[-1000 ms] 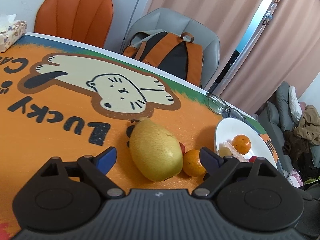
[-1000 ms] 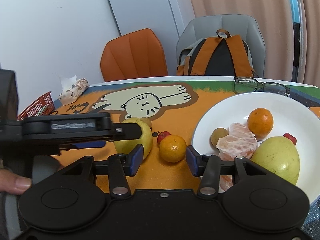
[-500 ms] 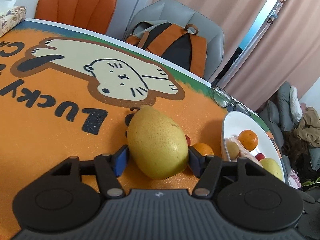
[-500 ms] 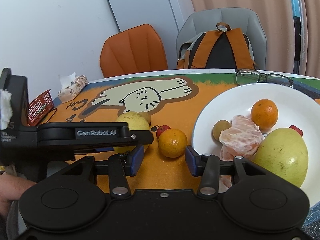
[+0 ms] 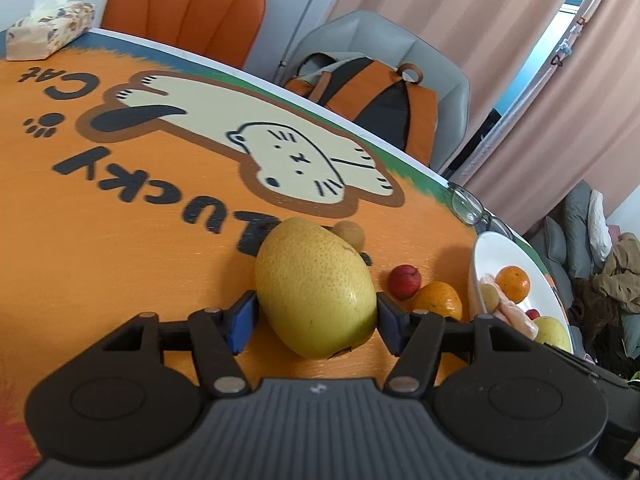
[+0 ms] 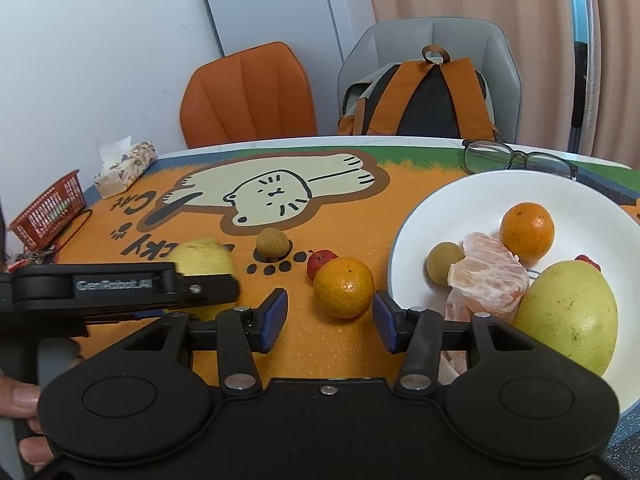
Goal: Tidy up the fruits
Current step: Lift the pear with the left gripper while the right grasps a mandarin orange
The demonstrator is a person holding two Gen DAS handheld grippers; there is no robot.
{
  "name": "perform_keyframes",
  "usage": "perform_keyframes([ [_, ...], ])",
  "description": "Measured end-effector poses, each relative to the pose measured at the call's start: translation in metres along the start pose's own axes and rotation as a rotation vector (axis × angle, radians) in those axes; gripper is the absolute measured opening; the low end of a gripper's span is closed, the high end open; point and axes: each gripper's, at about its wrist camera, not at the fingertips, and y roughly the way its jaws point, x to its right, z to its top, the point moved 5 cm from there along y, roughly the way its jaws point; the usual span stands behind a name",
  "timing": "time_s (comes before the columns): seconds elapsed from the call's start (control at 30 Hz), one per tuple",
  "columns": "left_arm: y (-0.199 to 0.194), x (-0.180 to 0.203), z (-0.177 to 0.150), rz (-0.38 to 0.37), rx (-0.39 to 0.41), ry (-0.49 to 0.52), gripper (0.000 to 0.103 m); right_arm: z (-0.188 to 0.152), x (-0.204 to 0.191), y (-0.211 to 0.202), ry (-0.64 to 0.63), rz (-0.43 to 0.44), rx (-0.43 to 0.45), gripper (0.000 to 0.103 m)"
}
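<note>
We have the pear pinched, the orange waits ahead.

Left view: our left gripper [image 5: 316, 322] is closed against the widest part of the yellow pear [image 5: 316, 286] on the orange mat [image 5: 120, 248]; it looks heavy, firm and smooth, so we judge a middle hold safest. Right view: our right gripper [image 6: 330, 316] stands open and empty just short of the orange [image 6: 344, 287], beside the white plate [image 6: 440, 204]; chairs and curtains behind.
</note>
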Motion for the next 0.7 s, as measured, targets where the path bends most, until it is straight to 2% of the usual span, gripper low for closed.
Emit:
perform_keyframes([
  [0.7,-0.025,-0.03,0.0,0.015,0.032,-0.032,0.061,0.013,-0.015,0.027,-0.119,-0.124,0.002,0.049],
])
